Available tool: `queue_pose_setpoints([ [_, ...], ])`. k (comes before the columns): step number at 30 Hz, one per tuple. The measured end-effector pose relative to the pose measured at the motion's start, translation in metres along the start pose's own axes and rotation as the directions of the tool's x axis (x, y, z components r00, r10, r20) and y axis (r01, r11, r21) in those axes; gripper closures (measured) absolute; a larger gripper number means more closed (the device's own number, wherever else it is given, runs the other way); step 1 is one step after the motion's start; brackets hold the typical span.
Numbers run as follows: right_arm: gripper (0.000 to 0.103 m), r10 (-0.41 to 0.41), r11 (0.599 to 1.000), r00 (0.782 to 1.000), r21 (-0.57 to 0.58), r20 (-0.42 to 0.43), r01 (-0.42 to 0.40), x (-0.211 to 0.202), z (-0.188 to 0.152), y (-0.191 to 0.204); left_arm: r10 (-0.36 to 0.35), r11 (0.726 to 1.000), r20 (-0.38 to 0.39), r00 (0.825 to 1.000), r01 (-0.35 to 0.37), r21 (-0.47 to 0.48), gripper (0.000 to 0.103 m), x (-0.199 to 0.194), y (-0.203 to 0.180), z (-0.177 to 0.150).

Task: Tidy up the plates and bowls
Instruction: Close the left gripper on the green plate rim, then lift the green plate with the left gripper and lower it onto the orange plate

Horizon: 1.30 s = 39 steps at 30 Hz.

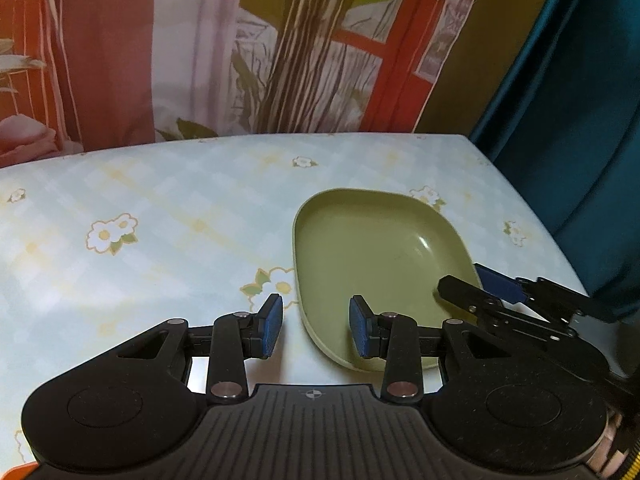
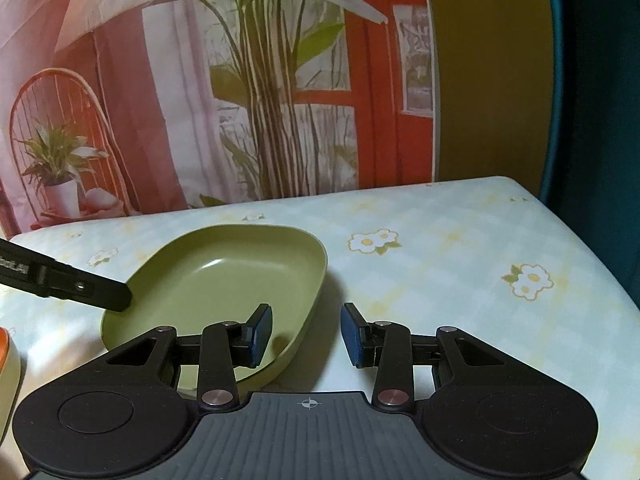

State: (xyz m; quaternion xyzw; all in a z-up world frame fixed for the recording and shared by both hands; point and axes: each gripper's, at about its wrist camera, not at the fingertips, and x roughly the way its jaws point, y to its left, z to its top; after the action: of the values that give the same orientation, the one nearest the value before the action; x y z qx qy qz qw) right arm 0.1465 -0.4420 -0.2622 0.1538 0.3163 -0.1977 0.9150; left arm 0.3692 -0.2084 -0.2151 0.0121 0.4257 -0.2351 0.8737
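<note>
A green, rounded-square dish [image 1: 380,256] [image 2: 224,280] lies flat on the flowered tablecloth [image 1: 160,208]. My left gripper [image 1: 316,326] is open and straddles the dish's near-left rim: one blue pad hangs over the inside, the other over the cloth, and neither touches it. My right gripper [image 2: 307,334] is open too and straddles the opposite rim in the same way. In the left wrist view the right gripper [image 1: 472,284] reaches in from the right over that rim. In the right wrist view one black finger [image 2: 80,286] of the left gripper comes in from the left.
A printed backdrop [image 2: 260,100] of plants and an orange window frame hangs right behind the table's far edge. A teal curtain [image 1: 580,120] drops past the right edge. A cream and orange object [image 2: 6,360] sits at the near left of the dish.
</note>
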Motion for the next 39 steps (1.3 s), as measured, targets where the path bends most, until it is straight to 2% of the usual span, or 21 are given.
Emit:
queue_pose_setpoints([
  [5, 0.073, 0.003, 1.0, 1.0, -0.006, -0.008, -0.003, 0.002, -0.001, 0.002, 0.001, 1.0, -0.024, 1.0, -0.001, -0.007, 0.066, 0.009, -0.001, -0.001],
  [7, 0.076, 0.003, 1.0, 1.0, -0.01, -0.015, -0.003, 0.003, -0.002, 0.003, 0.0, 1.0, -0.026, 1.0, 0.0, 0.0, 0.076, 0.01, -0.002, -0.002],
  [10, 0.084, 0.016, 1.0, 1.0, -0.022, -0.02, -0.017, 0.004, -0.002, 0.005, 0.014, 1.0, -0.026, 1.0, -0.014, 0.009, 0.084, 0.012, -0.003, -0.003],
  [14, 0.086, 0.017, 1.0, 1.0, -0.013, -0.015, -0.017, 0.003, -0.002, 0.003, 0.023, 1.0, -0.025, 0.999, -0.023, 0.014, 0.088, 0.011, -0.004, -0.006],
  [21, 0.093, -0.006, 1.0, 1.0, -0.018, -0.017, 0.006, 0.002, -0.001, 0.003, 0.02, 0.999, -0.022, 1.0, -0.019, 0.027, 0.088, -0.005, -0.007, -0.009],
  [26, 0.094, 0.032, 0.999, 0.999, -0.009, -0.021, -0.032, -0.006, 0.002, 0.003, 0.02, 0.999, 0.003, 1.0, -0.02, 0.025, 0.088, -0.028, -0.004, -0.01],
  [31, 0.094, 0.068, 0.998, 0.998, 0.014, 0.013, -0.068, -0.025, 0.016, 0.014, 0.044, 0.999, 0.036, 0.998, -0.045, 0.021, 0.088, -0.055, 0.001, -0.012],
  [39, 0.094, 0.107, 0.993, 0.993, -0.048, 0.041, -0.105, -0.054, 0.035, 0.045, 0.054, 0.999, 0.089, 0.995, -0.054, 0.0, 0.088, -0.099, 0.014, -0.023],
])
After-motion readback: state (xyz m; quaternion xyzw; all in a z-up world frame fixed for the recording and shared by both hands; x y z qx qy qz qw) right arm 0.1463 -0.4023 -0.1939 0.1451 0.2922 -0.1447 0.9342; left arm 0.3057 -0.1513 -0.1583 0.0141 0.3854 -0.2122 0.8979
